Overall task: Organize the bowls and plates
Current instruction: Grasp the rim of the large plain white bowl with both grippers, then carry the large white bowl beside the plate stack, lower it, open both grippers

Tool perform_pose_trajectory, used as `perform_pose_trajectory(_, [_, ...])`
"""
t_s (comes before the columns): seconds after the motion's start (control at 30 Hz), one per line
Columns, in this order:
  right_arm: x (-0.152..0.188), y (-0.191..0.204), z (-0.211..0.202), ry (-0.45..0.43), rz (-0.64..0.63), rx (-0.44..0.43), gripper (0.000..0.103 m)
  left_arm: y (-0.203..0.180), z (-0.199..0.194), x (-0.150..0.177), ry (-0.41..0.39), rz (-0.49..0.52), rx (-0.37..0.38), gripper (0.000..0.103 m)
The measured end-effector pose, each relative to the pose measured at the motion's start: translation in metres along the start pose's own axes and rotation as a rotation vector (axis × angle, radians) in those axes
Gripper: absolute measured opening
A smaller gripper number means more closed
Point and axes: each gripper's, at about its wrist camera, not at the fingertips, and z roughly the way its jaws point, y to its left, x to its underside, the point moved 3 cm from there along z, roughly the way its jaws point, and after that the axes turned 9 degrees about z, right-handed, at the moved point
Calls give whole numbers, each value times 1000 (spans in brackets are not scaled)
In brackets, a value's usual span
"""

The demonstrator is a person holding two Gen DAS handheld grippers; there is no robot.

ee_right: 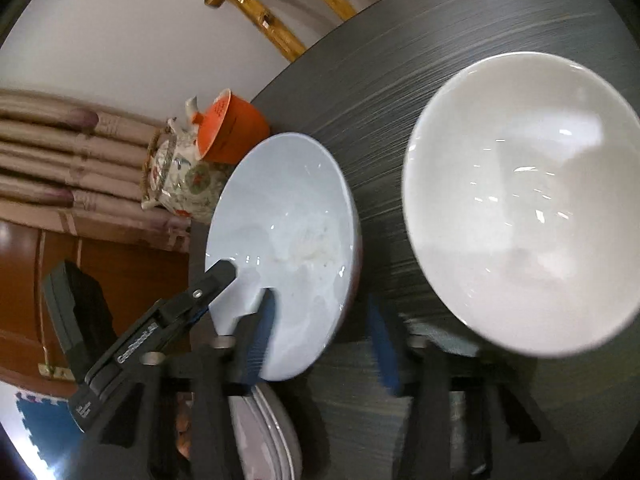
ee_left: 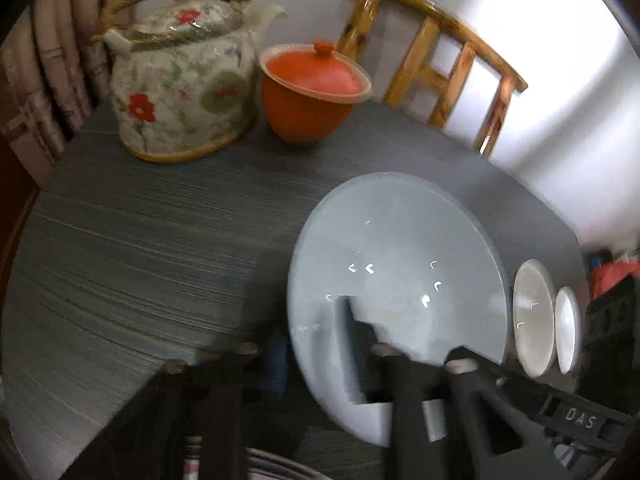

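Note:
A pale blue bowl (ee_left: pixel 396 256) hangs tilted at the near edge of the dark table (ee_left: pixel 160 240). My left gripper (ee_left: pixel 312 326) is shut on its left rim, one pad inside the bowl and one outside. In the right wrist view the same pale blue bowl (ee_right: pixel 280 220) sits between the pads of my right gripper (ee_right: pixel 322 312). The inner pad lies on the inside wall. The outer pad stands a little off the rim, so the jaws are open. A left finger (ee_right: pixel 218 280) rests on the far rim. A large white bowl (ee_right: pixel 520 200) stands to the right.
A flowered teapot (ee_left: pixel 180 92) and a lidded orange cup (ee_left: pixel 308 92) stand at the back of the table. Two white dishes (ee_left: pixel 534 316) sit at its right end. A wooden chair (ee_left: pixel 432 64) stands behind. Stacked plates (ee_right: pixel 276 428) lie below the blue bowl.

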Motion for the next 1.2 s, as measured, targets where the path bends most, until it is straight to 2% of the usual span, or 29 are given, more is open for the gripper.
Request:
perform_pose_trajectory(0.03, [-1,0,2,0,-9,13,25,-3,0,3,3,8,-9,14])
perform_pose_trajectory(0.1, [0,-2,3,3,-32,25,20,-5,-4,12,11,-18,13,11])
perform_pose_trajectory(0.2, [8,-3,-7,-15,-81,51,20,-14,-22,29,-19,-20,29,11])
perform_pose_trajectory(0.4, [35,-13,-47,-18,-144,11,20,-55,-64,77,-53,37,56,12])
perform_pose_trajectory(0.63, [87,-59,-107,-6,-165,17,20,-111,-83,131,-64,94,85,13])
perform_pose_trajectory(0.9, [130,-113,-152,-15,-174,65,20,-152,-72,176,-20,130,96,13])
perform_pose_trajectory(1.2, [134,-146,-163,-38,-146,91,20,-167,-59,193,-5,139,87,14])
